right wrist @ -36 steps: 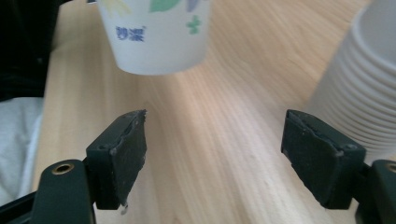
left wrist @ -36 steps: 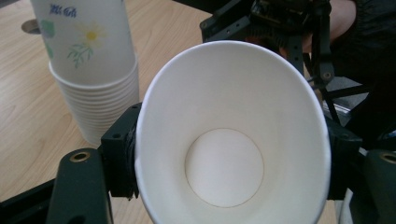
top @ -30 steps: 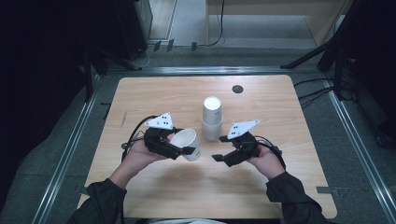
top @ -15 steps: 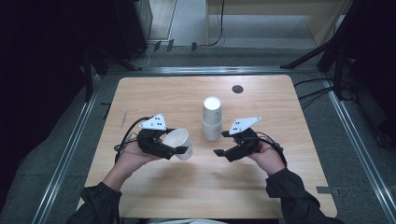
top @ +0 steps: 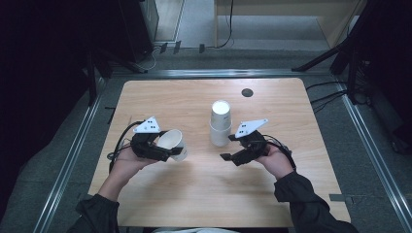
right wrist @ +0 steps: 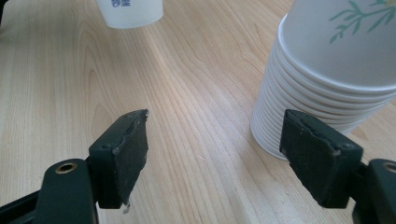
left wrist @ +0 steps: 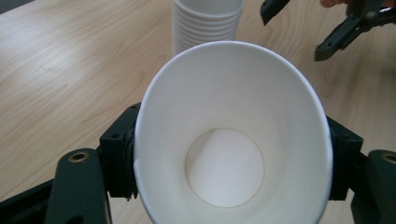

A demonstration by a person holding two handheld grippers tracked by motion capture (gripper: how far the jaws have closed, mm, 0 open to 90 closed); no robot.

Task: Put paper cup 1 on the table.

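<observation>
Left hand-held gripper (top: pixel 167 153) pinching a single white paper cup (top: pixel 174 143) by its sides, cup tilted, mouth toward the camera, above the worktop (top: pixel 204 194). Right hand-held gripper (top: pixel 228 156) spread, nothing between the pads, just beside the inverted stack of paper cups (top: pixel 220 124).

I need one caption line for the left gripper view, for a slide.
Left gripper grips a squeezed white paper cup, mouth toward the camera, before the cup stack on the wooden table.

Lab: railed test table (top: pixel 145 92), cables (top: pixel 228 29)
</observation>
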